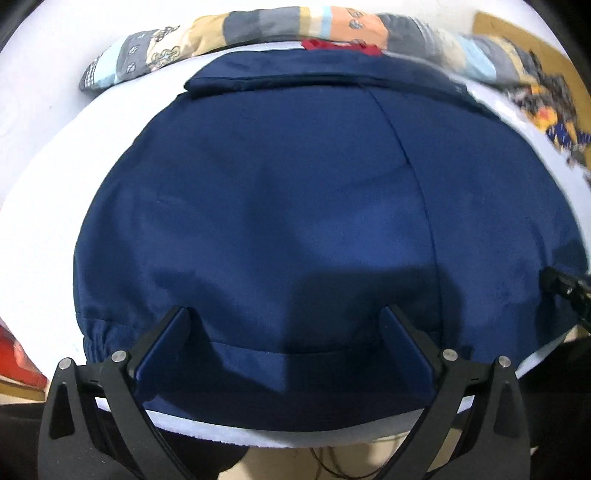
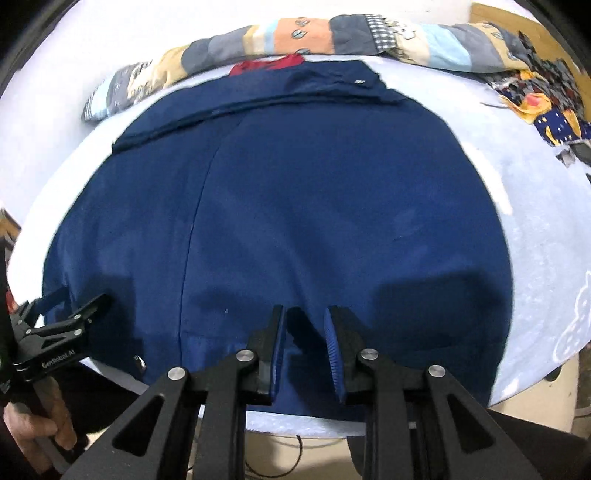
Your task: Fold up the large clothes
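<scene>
While the big blue garment (image 1: 280, 206) lies flat on the pale tabletop (image 2: 535, 236), both grippers wait at its near hem, the edge closest to the person. That garment is the landmark for everything else.

At the left part of the near hem, the left gripper (image 1: 284, 321) has its jaws spread wide, holding nothing. The hem sits between and under them. A gathered, stretchy bit of the hem (image 1: 98, 332) lies just left of this gripper.

At the right part of the same hem, the right gripper (image 2: 303, 317) has its jaws nearly together, with a little bump of blue cloth pinched up between them. I think it is gripping the garment, but the hold looks small.

The step now seems to be grabbing the near hem so it can be folded over toward the far edge. To do it well, the left jaws should close on the hem too, taking every layer. Both sides should then lift together and level, so the fold stays straight.

Beyond the garment's far edge lie a red cloth (image 1: 341, 45) and a patchwork quilt (image 2: 295, 33).
</scene>
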A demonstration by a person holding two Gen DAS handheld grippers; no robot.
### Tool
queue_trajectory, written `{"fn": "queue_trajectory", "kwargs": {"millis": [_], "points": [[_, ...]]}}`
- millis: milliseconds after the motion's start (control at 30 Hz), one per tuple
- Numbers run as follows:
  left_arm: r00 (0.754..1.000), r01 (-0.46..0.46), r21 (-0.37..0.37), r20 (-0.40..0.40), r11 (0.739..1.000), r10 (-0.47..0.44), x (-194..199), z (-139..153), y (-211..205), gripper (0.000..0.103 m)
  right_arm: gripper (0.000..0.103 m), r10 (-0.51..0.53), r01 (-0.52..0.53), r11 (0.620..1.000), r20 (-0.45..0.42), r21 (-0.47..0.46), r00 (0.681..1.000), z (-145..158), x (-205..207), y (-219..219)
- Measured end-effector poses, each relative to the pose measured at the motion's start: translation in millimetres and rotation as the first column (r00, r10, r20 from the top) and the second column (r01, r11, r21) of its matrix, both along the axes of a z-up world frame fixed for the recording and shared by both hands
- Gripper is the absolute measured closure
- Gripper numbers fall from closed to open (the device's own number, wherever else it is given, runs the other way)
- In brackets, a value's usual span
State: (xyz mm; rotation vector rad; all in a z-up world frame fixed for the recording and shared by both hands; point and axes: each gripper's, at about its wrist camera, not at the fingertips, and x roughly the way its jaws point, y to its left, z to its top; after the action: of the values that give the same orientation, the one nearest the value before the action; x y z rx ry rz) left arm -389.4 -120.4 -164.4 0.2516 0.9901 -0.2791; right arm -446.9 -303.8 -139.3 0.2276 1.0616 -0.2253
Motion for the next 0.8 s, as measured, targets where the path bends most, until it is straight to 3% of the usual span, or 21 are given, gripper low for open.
{"fn": "queue_trajectory", "kwargs": {"millis": [133,433,800], "points": [[0.999,0.003,-0.011,0.033,1.0,-0.003,2,-3,1,0.0,0.079,0.021,-0.023,0.998,-0.051,-0.055,0.998,-14,5,9],[0.996,0.0,-0.022,0.09,1.0,0.002,-9,-4,0,0.0,0.078,0.019,-0.021,0.997,-0.035,-0.074,0.999,-16,2,11],[0.996,0.004,-0.036,0.092,0.999,-0.001,-12,-4,4,0.0,0.074,0.002,-0.002,0.997,0.002,-0.075,1.0,-17,-5,13]]}}
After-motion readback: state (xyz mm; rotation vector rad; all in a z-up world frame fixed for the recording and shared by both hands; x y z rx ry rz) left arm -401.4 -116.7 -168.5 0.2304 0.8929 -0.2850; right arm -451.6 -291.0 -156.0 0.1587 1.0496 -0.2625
